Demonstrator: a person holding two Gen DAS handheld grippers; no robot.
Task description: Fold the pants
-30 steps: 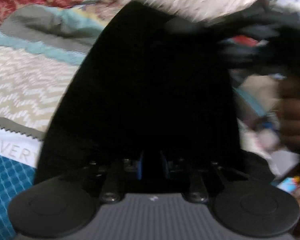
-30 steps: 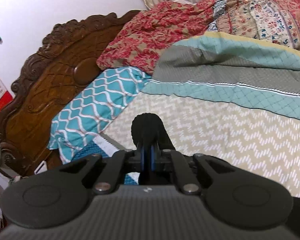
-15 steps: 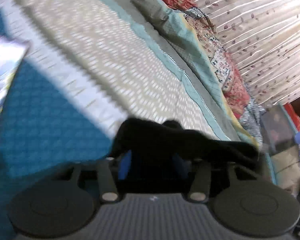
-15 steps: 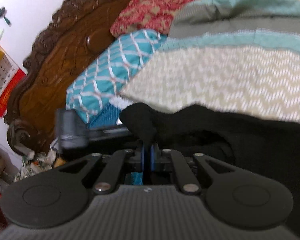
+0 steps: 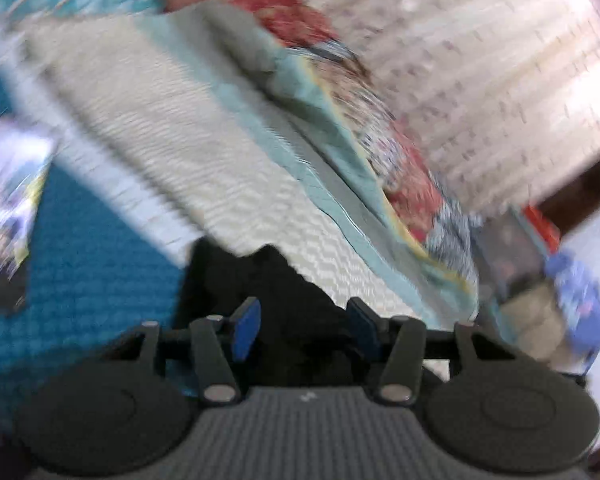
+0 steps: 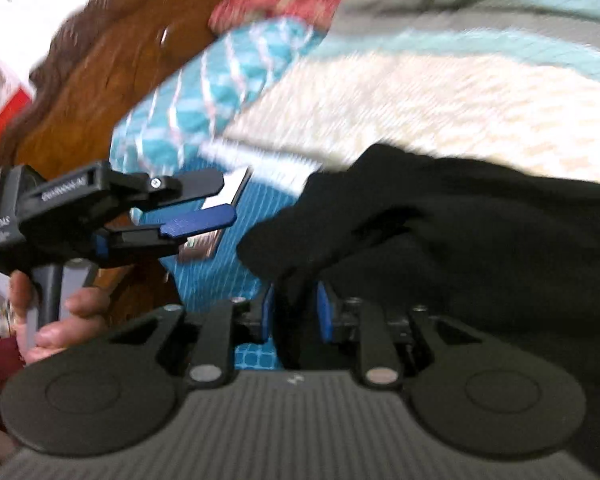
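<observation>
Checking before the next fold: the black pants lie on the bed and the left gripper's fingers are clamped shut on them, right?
Not quite. In the left wrist view the left gripper has its blue fingers spread apart, not clamped; they have just been opening. The black pants do lie on the bed.

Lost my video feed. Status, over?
Left gripper open, clear of cloth. Right gripper opening, black pants between pads, lying on bed. Nothing in the way.
</observation>
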